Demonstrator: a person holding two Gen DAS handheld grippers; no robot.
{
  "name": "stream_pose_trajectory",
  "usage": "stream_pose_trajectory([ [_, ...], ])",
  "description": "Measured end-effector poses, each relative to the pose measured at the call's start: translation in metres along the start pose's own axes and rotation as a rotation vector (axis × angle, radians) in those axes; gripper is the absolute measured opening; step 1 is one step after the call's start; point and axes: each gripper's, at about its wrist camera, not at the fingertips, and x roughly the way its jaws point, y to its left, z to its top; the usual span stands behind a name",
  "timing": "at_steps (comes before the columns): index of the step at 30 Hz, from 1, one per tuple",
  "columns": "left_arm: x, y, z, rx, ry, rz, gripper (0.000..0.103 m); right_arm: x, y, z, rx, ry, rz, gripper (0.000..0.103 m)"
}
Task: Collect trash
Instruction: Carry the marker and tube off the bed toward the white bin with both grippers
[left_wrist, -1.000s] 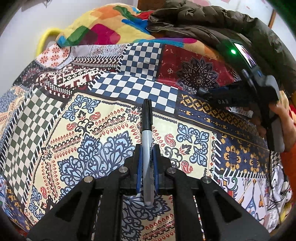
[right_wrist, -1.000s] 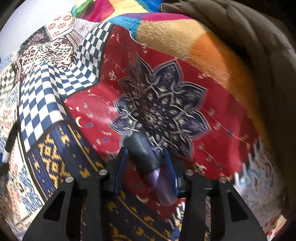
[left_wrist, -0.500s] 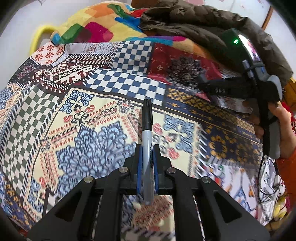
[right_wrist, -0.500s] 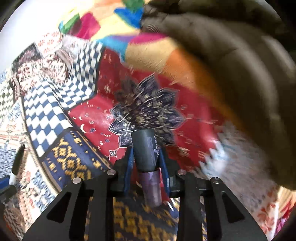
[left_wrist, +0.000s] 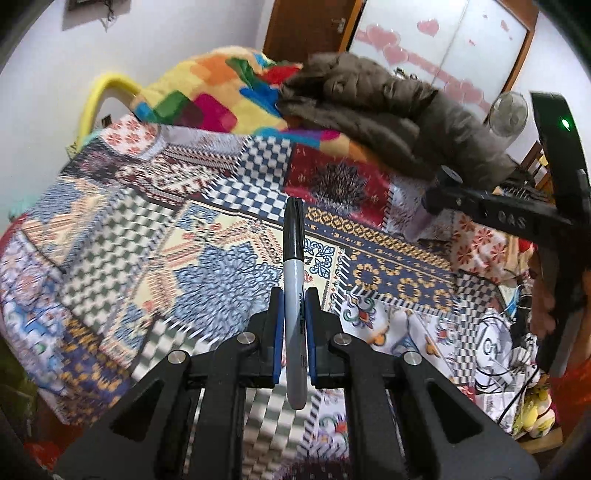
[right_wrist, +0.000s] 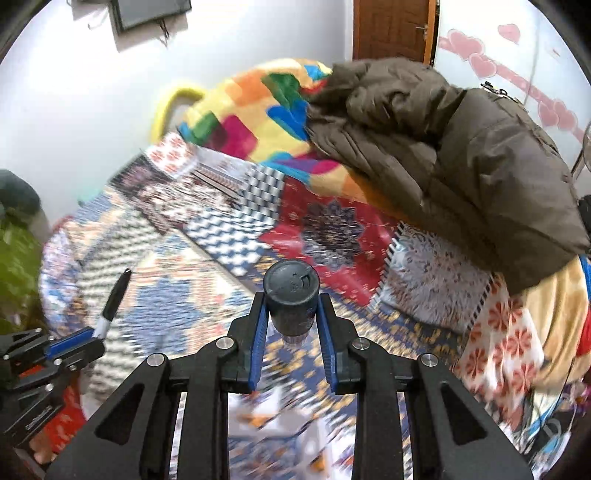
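Observation:
My left gripper (left_wrist: 294, 295) is shut on a grey permanent marker (left_wrist: 293, 236) with a black cap, which points forward above the patchwork bedcover (left_wrist: 147, 240). My right gripper (right_wrist: 291, 301) is shut on a small bottle (right_wrist: 291, 291) with a dark round cap and a purple body, held upright off the cover. From the left wrist view the right gripper (left_wrist: 439, 199) shows at the right with the bottle's (left_wrist: 415, 223) purple end sticking down below it. In the right wrist view the left gripper (right_wrist: 88, 334) and its marker (right_wrist: 116, 295) sit at the lower left.
A brown padded jacket (right_wrist: 461, 158) and a bright multicoloured blanket (right_wrist: 251, 110) are piled at the bed's far end. A yellow bed rail (left_wrist: 99, 96), a white wall and a wooden door (right_wrist: 391, 29) lie behind. Cables and clutter (left_wrist: 509, 354) sit beside the bed at right.
Both grippers have risen and pulled back from the bed, so more of the room shows. The right jaws closed on the bottle and lifted it off the red patch.

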Motion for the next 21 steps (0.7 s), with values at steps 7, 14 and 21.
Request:
stream_pose_trajectory([
  [7, -0.088, 0.026, -0.026, -0.044, -0.063, 0.032, 0.009, -0.044, 0.070, -0.009, -0.035, -0.053, 0.048, 0.024],
  [14, -0.172, 0.070, -0.065, -0.102, -0.121, 0.092, 0.009, -0.092, 0.151, -0.030, -0.111, -0.095, 0.100, 0.024],
  [21, -0.238, 0.114, -0.109, -0.154, -0.163, 0.145, 0.009, -0.112, 0.233, -0.060, -0.186, -0.100, 0.167, 0.024],
])
